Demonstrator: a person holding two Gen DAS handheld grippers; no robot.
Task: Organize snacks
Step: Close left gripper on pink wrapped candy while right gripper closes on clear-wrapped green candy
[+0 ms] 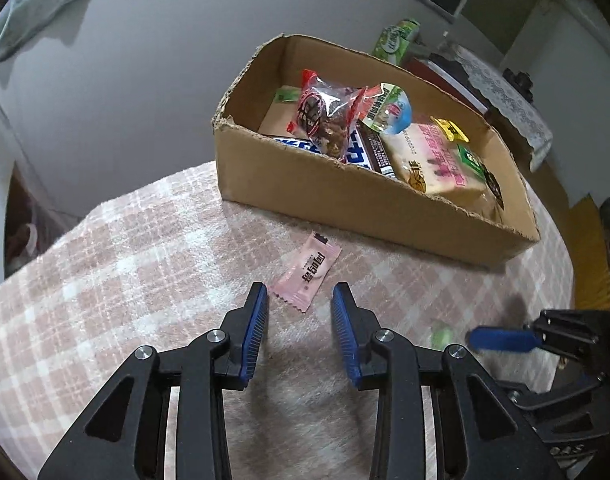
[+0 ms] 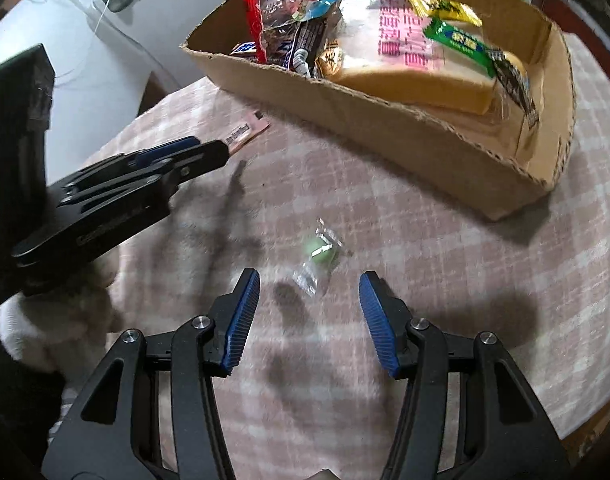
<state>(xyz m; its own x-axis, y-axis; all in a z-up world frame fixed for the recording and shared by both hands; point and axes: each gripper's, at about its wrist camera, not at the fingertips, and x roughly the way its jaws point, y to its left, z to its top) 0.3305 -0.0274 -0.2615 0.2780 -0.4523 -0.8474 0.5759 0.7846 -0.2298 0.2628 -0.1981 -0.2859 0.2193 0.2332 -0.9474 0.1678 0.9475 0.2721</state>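
Left wrist view: left gripper (image 1: 300,294) sits at bottom centre, jaws apart w/ nothing between the pads. Just beyond the tips, centre frame, a pink sachet (image 1: 308,271) lies flat on the checked cloth (image 1: 145,240), its lower corner reaching in btwn the fingertips but not touched. Upper right of centre, a cardboard box (image 1: 345,196) stands on the cloth, torn rim, already packed: red-and-clear bag (image 1: 325,116) on top, a blue-white bar (image 1: 357,154) under it, a bread pack (image 1: 437,160) w/ pink print to the right, yellow wrapper (image 1: 449,128) and green wrapper (image 1: 471,160) on that. At right edge, the right gripper (image 1: 501,338) comes in low, one blue pad visible; a blurred green candy (image 1: 441,336) lies just left of it.

Right wrist view: right gripper (image 2: 309,280) at bottom centre, jaws wide apart, empty. Green candy (image 2: 319,258) in clear wrap lies on the cloth (image 2: 425,260) just ahead of the tips, roughly midway btwn them, untouched. Left gripper (image 2: 209,146) enters from left edge, seen side-on, tips right at the pink sachet (image 2: 245,132) in upper left of centre; contact can't be told from here. Box (image 2: 385,120) fills the upper right, bread pack (image 2: 405,52) and other snacks inside.
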